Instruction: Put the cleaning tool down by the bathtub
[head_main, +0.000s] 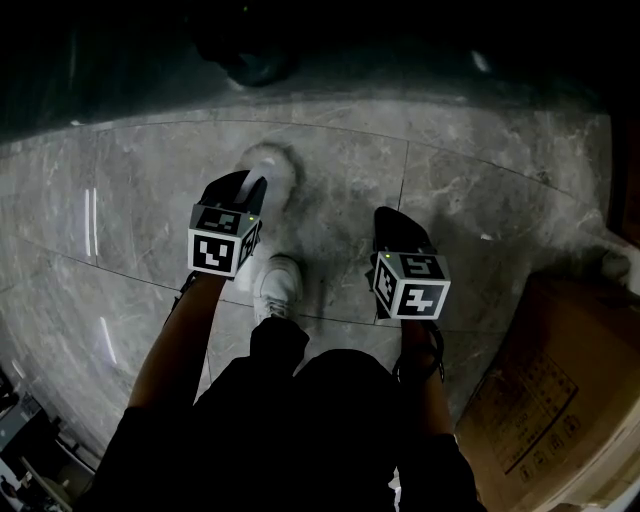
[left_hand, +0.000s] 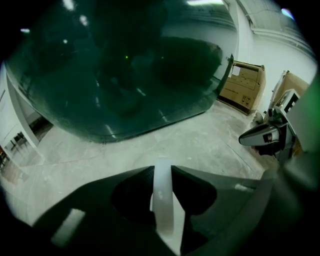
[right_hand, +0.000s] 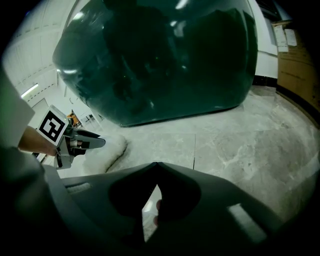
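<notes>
The cleaning tool (head_main: 268, 170) has a fluffy white head and a slim white handle (left_hand: 162, 200). The left gripper (left_hand: 161, 169) is clamped on that handle, with the head just beyond its tips on the marble floor (head_main: 480, 190), near the dark bathtub (left_hand: 125, 65). The right gripper (right_hand: 156, 165) is closed on nothing

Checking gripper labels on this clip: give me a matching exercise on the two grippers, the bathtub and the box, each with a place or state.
Things:
1. left gripper
2. right gripper
3. bathtub
4. box

Places or states:
A. dark, ahead of both grippers
B. shut, nothing between the jaws
C. on the floor, off to the right gripper's side
D. shut on the white tool

Pairs: 1-D; 2-B; 3-A; 4-C
</notes>
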